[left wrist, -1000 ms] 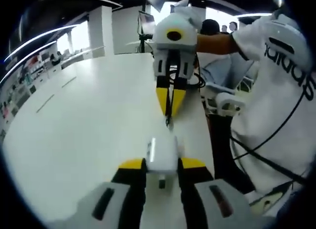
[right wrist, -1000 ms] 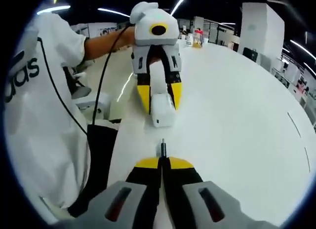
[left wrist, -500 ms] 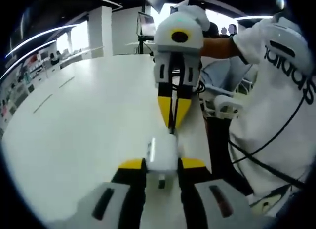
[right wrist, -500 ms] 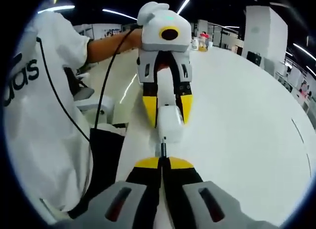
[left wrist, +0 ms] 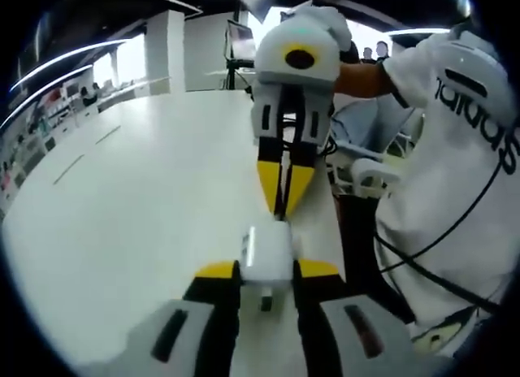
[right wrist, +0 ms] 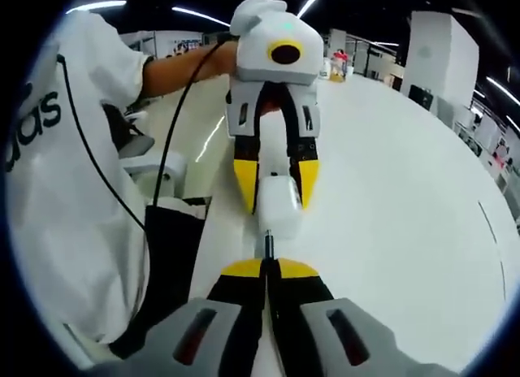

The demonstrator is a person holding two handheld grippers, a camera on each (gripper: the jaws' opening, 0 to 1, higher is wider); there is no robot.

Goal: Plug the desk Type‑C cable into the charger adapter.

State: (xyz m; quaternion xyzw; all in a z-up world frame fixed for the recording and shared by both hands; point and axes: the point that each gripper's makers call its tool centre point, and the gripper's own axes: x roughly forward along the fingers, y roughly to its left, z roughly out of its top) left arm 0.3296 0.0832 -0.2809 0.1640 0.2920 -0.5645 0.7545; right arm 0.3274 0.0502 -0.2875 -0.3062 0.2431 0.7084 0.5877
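My left gripper (left wrist: 266,273) is shut on a white charger adapter (left wrist: 267,253), held just above the white desk (left wrist: 146,198). Facing it, my right gripper (left wrist: 281,206) is shut on the black Type-C cable (left wrist: 283,153), whose plug tip touches the adapter's far face. In the right gripper view, my right gripper (right wrist: 267,266) pinches the cable plug (right wrist: 267,244), and its metal tip meets the bottom of the adapter (right wrist: 277,208), which sits between the yellow jaws of the left gripper (right wrist: 275,200).
A person in a white shirt (left wrist: 455,174) stands at the desk's edge, holding both grippers. A black cord (right wrist: 166,133) hangs from the left gripper. A white chair (left wrist: 366,170) stands beside the desk. The desk stretches wide on the other side.
The two grippers have closed the gap between them. The cable plug, apart from the adapter a second ago, now touches its port face.
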